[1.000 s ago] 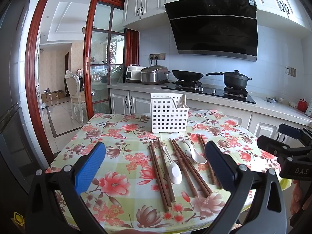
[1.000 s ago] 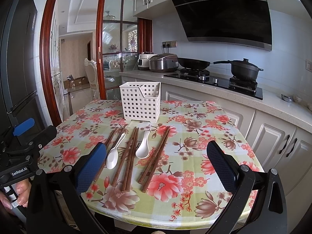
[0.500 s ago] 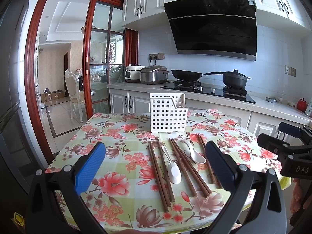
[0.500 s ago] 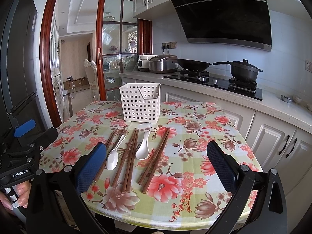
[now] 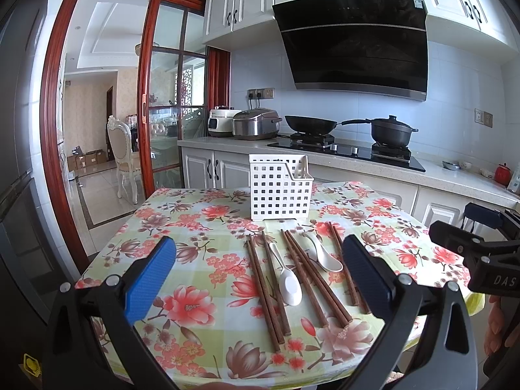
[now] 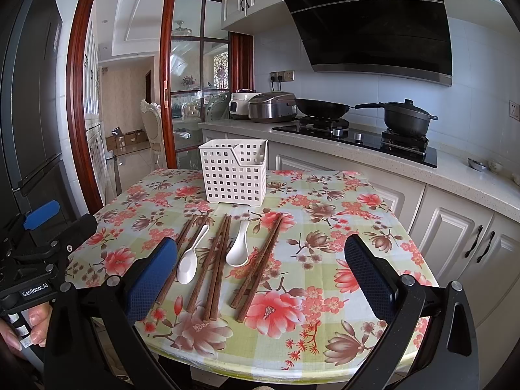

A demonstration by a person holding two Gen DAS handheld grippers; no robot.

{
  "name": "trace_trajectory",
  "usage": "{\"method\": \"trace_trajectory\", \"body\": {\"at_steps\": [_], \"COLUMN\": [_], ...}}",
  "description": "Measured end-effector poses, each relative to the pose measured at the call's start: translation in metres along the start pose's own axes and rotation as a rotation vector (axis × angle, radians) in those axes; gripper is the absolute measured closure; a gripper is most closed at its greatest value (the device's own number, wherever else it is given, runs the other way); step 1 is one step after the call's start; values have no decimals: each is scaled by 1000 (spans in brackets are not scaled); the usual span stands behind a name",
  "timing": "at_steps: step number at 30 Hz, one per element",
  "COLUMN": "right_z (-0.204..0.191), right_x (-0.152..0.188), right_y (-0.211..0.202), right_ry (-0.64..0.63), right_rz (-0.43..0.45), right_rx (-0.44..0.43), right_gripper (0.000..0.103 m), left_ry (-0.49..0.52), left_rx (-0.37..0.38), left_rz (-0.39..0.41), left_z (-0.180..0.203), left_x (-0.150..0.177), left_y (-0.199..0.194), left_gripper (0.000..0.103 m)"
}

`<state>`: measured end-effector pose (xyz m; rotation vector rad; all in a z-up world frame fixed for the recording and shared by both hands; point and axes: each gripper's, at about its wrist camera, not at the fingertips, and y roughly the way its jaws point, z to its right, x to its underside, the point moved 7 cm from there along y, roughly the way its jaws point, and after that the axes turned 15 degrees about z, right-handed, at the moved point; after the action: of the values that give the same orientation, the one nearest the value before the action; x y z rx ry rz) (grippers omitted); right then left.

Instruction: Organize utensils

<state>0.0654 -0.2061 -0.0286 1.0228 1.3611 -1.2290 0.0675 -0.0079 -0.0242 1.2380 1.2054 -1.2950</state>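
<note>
On the floral-cloth tabletop (image 6: 325,221), brown wooden chopsticks (image 6: 217,263) and white ceramic spoons (image 6: 239,247) lie unsorted before the white perforated plastic basket (image 6: 234,172); both grippers' fingers spread, empty. Next, probably: descend, pinch one utensil.

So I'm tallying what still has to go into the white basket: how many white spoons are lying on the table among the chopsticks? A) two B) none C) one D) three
A: two white spoons lie on the floral tablecloth, one left of the middle chopstick pair and the other to its right, both outside the white basket.
</note>
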Motion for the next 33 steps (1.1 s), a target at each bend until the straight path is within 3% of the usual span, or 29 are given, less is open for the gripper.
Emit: {"method": "trace_trajectory", "body": {"at_steps": [33], "right_z": [1], "right_x": [3], "right_y": [8], "right_ry": [13], "right_rz": [-22], "right_rx": [5], "right_gripper": [7], "left_ry": [-3], "left_rx": [20], "left_rz": [-29], "left_z": [-1], "left_x": [8], "left_y": [2], "left_gripper": [4]}}
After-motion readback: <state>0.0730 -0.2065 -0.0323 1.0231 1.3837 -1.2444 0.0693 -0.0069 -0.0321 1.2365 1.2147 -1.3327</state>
